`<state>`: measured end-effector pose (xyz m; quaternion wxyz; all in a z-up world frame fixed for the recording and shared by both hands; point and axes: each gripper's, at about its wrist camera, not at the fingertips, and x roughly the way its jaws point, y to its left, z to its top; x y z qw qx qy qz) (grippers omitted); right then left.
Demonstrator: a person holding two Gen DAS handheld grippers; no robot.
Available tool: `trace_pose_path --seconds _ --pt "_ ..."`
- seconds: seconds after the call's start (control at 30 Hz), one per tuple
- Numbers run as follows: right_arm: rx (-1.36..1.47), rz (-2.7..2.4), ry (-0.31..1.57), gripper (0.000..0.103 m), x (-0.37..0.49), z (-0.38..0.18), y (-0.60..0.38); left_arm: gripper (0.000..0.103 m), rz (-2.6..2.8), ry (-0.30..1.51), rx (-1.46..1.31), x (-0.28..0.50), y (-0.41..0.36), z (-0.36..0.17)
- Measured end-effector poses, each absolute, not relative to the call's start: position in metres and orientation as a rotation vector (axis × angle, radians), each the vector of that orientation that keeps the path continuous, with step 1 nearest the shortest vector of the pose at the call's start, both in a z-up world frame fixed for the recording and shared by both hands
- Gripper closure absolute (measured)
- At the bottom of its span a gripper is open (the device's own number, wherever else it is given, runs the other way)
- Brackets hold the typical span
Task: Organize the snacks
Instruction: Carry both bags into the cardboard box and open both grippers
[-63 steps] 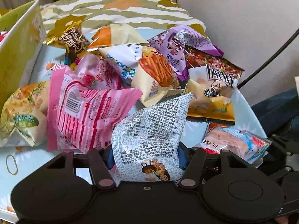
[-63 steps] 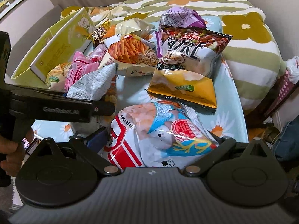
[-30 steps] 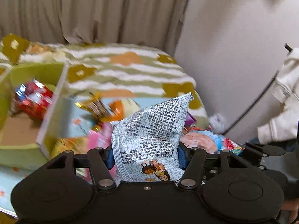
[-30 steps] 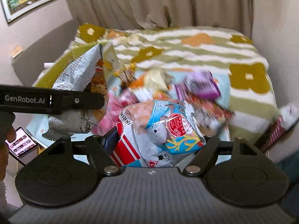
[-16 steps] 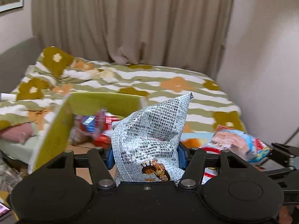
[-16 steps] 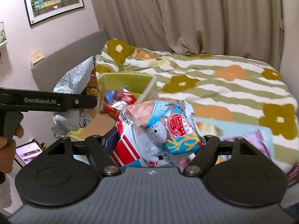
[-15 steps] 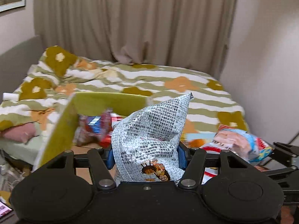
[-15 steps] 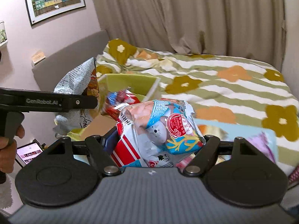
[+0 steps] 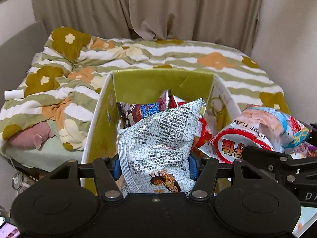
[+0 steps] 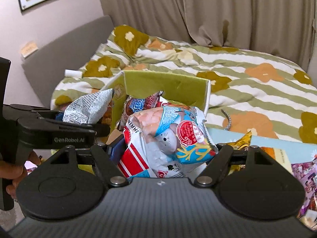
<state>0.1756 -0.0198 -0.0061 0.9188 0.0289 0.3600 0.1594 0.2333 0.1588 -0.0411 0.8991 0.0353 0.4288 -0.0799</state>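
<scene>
My left gripper (image 9: 155, 165) is shut on a grey-white printed snack bag (image 9: 158, 142), held over the near end of a green cardboard box (image 9: 158, 81). The box holds red and blue snack packets (image 9: 146, 109). My right gripper (image 10: 168, 154) is shut on a shrimp flake bag (image 10: 168, 136) with a seal picture, just right of the box's near end. In the left wrist view that shrimp flake bag (image 9: 257, 130) hangs at the right. In the right wrist view the left gripper (image 10: 83, 123) with the grey bag (image 10: 89, 107) sits to the left, over the box (image 10: 168, 87) side.
A bed with a green-striped flowered quilt (image 9: 178, 57) lies behind the box. Curtains (image 10: 218, 10) hang at the back. More snack bags, purple (image 10: 305, 174) and gold (image 10: 241, 140), lie on the light-blue table (image 10: 277, 142) at right. A hand (image 10: 11, 170) holds the left gripper's handle.
Both grippers swung left from the snack pile to the green box, each still holding its bag. The box now sits directly ahead, its inside in view.
</scene>
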Motion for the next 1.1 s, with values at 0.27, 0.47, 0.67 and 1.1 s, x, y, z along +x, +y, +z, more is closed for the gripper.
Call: trace_pose_path --seconds 0.27,0.47,0.67,1.1 --pt "0.037 0.243 0.798 0.012 0.191 -0.024 0.011 0.003 -0.187 0.877 0.054 0.242 0.175 -0.049" --pt "0.016 0.233 0.811 0.012 0.192 -0.025 0.010 0.003 -0.147 0.889 0.042 0.233 0.186 -0.050" --pt "0.004 0.284 0.806 0.012 0.196 -0.028 0.010 0.003 -0.099 0.895 0.024 0.215 0.192 -0.047" --pt "0.002 0.388 0.799 0.010 0.208 -0.032 0.012 0.003 0.009 0.848 -0.005 0.211 0.195 -0.032"
